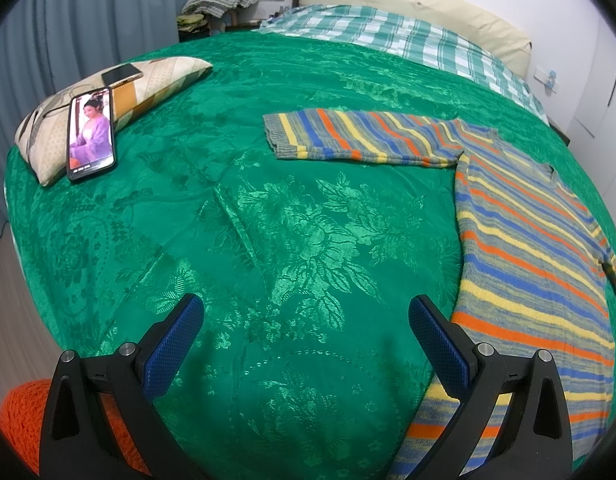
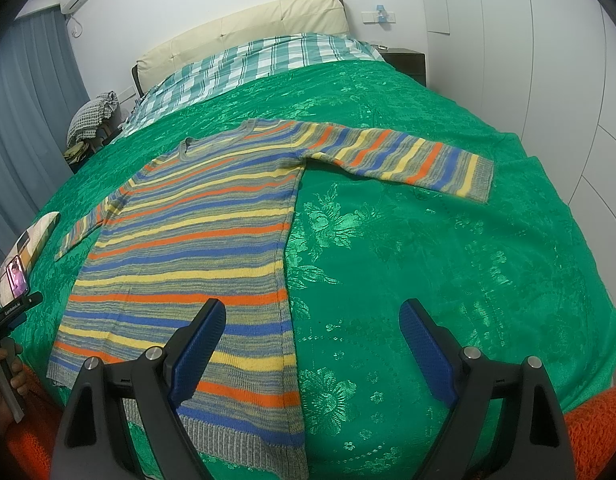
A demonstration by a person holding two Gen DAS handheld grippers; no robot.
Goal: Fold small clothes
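A striped knit sweater (image 2: 196, 248) in grey, orange, yellow and blue lies flat on the green bedspread (image 2: 427, 240), both sleeves spread out. In the left wrist view the sweater (image 1: 527, 248) fills the right side, one sleeve (image 1: 347, 136) reaching left. My left gripper (image 1: 306, 308) hovers open over bare bedspread (image 1: 268, 220) just left of the sweater's hem. My right gripper (image 2: 311, 312) is open too, its left finger (image 2: 204, 332) above the sweater's lower right part and its right finger (image 2: 423, 336) above the spread. Neither holds anything.
A patterned pillow (image 1: 108, 108) at the far left carries two phones; one lit phone (image 1: 91, 132) leans on it. Plaid bedding (image 1: 407, 36) and a cream headboard (image 2: 244, 32) lie beyond. A hand in an orange sleeve (image 2: 12, 372) holds the other gripper at the left edge.
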